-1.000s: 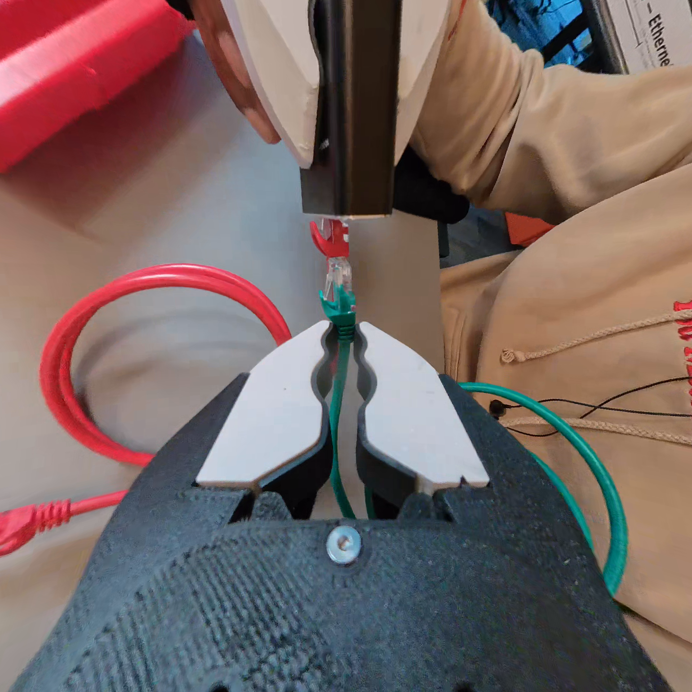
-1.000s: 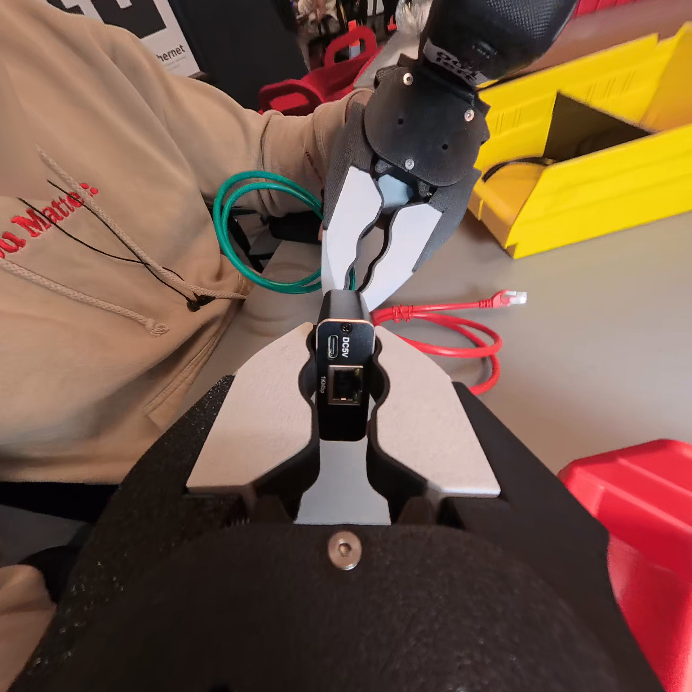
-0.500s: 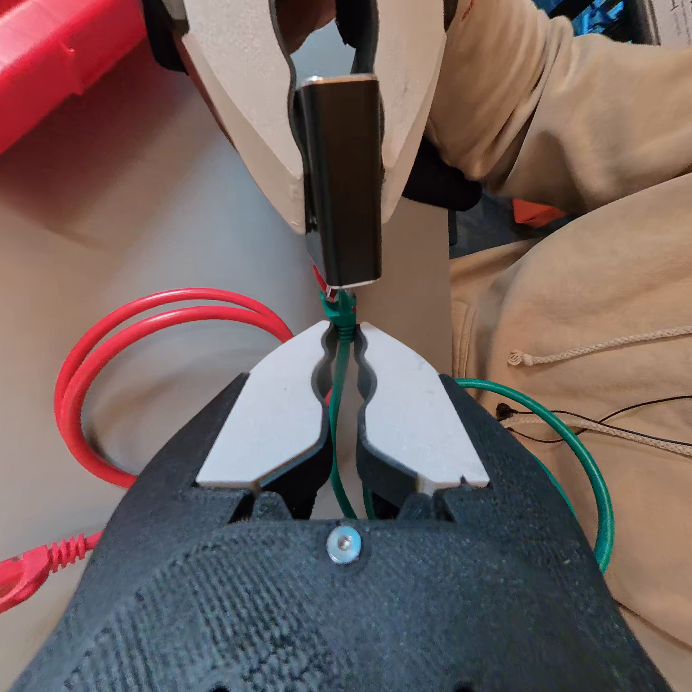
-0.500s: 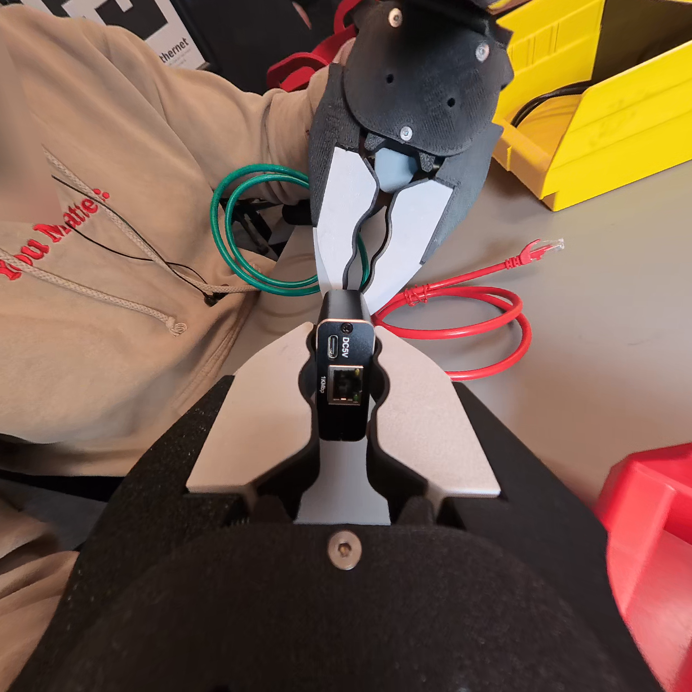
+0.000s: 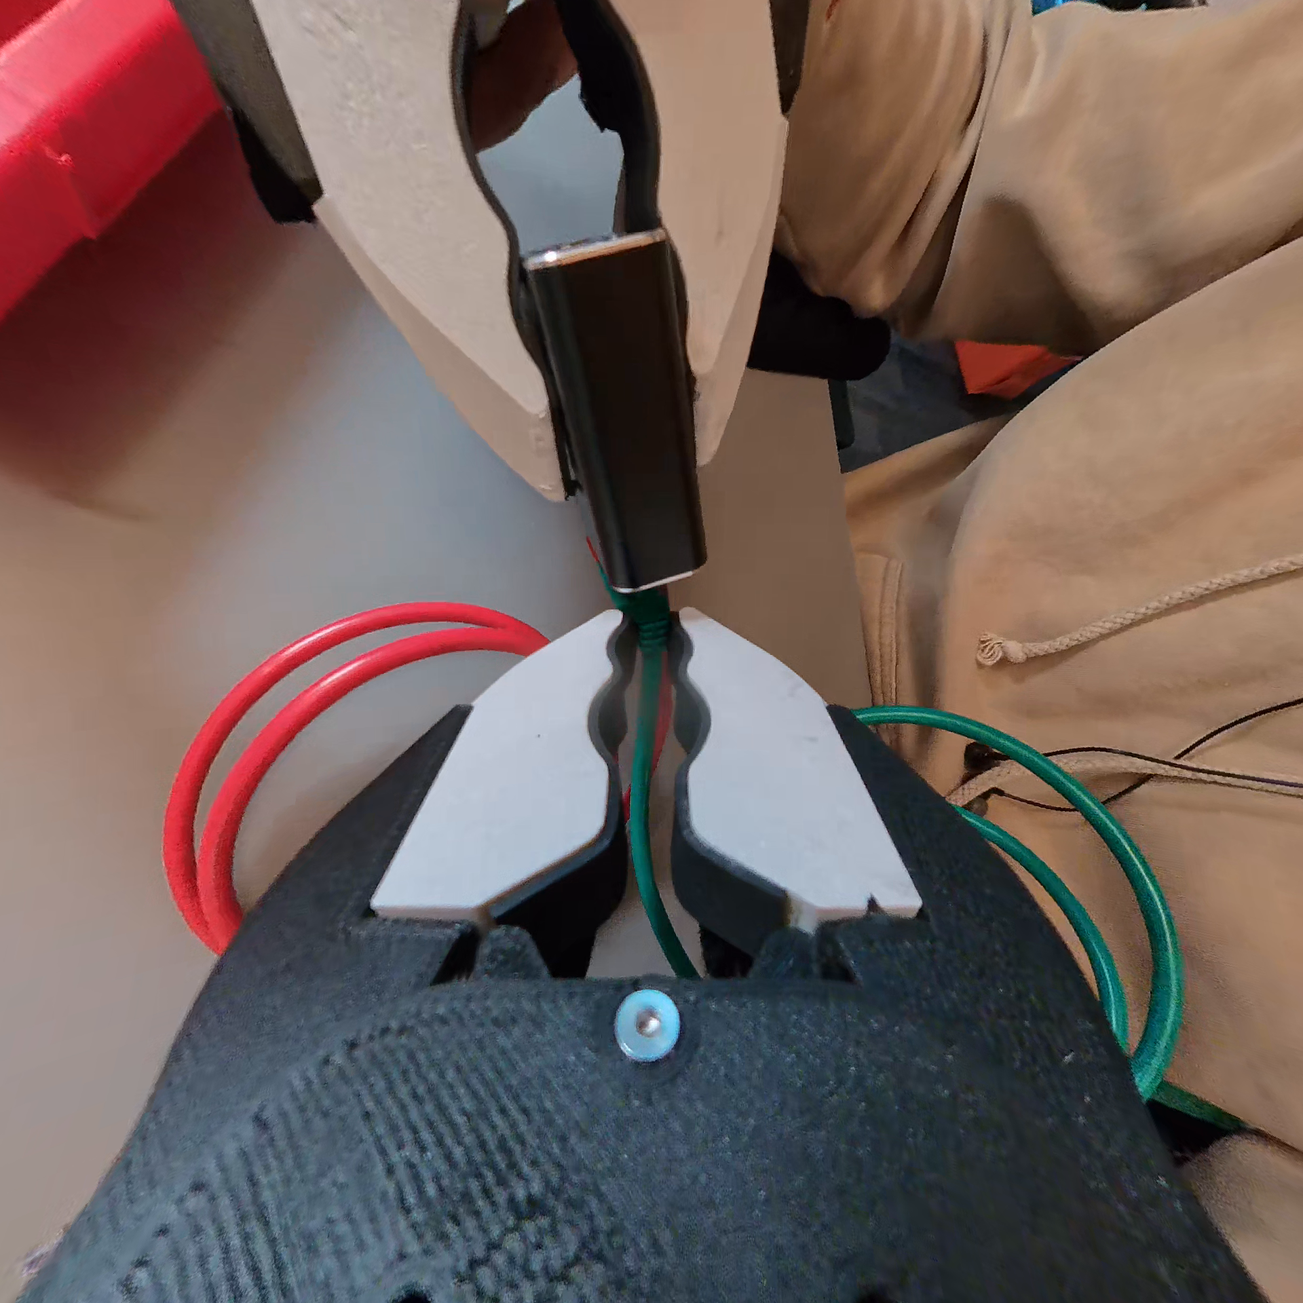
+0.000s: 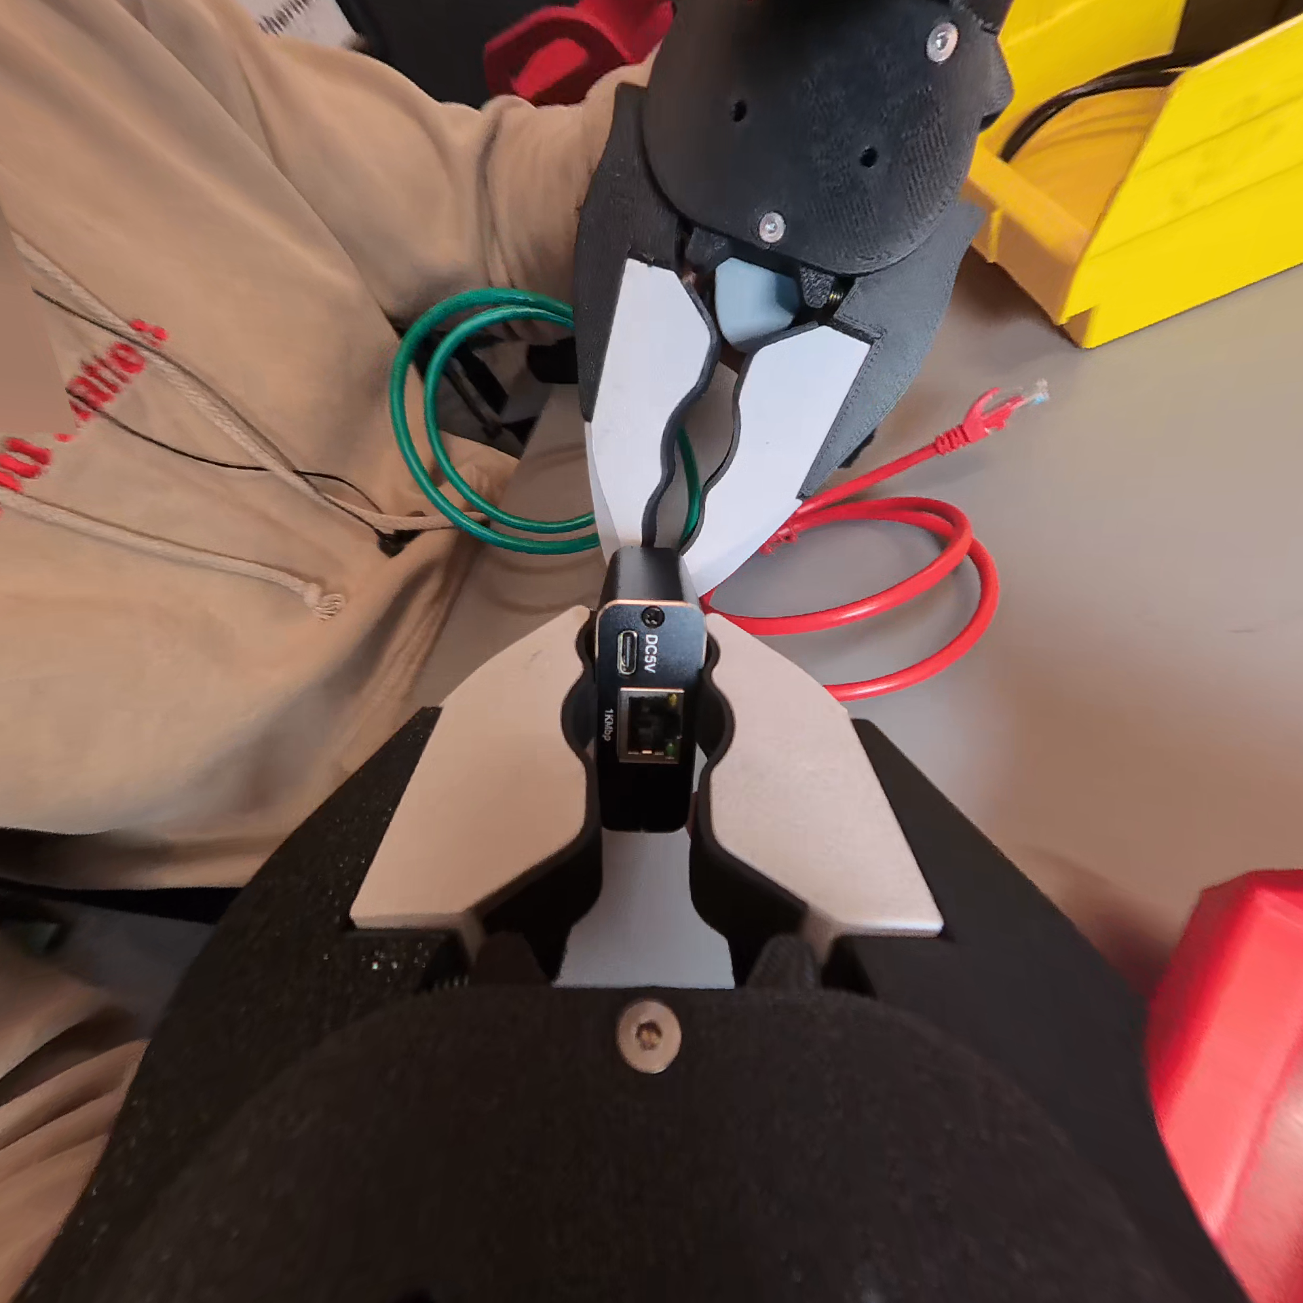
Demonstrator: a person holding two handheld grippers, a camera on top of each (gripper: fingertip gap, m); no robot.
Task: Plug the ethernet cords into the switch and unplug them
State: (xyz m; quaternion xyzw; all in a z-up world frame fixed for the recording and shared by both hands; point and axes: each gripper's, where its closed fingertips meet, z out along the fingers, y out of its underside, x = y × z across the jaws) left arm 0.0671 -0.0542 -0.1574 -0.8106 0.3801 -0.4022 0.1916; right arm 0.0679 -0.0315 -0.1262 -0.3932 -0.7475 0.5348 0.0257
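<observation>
My left gripper point(image 5: 650, 619) is shut on the green ethernet cord point(image 5: 643, 782) just behind its plug. The plug end is hidden against the far end of the small black switch point(image 5: 620, 416). My right gripper point(image 6: 649, 634) is shut on that switch point(image 6: 650, 712), whose near face shows an empty ethernet port and a small power port. In the right wrist view the left gripper point(image 6: 670, 546) meets the switch's far end, with the green cord point(image 6: 451, 423) looping to the left. A red ethernet cord point(image 6: 916, 578) lies coiled on the table; one end seems to run to the switch.
A red bin point(image 5: 77, 162) stands at the left of the grey table point(image 5: 176, 550); it also shows in the right wrist view point(image 6: 1241, 1043). A yellow bin point(image 6: 1156, 176) stands at the back right. The person's tan hoodie point(image 6: 176, 493) is close on one side.
The switch and the green plug have come together: the clear plug tip seen a second ago is now hidden at the switch's end. Both grippers stay shut.
</observation>
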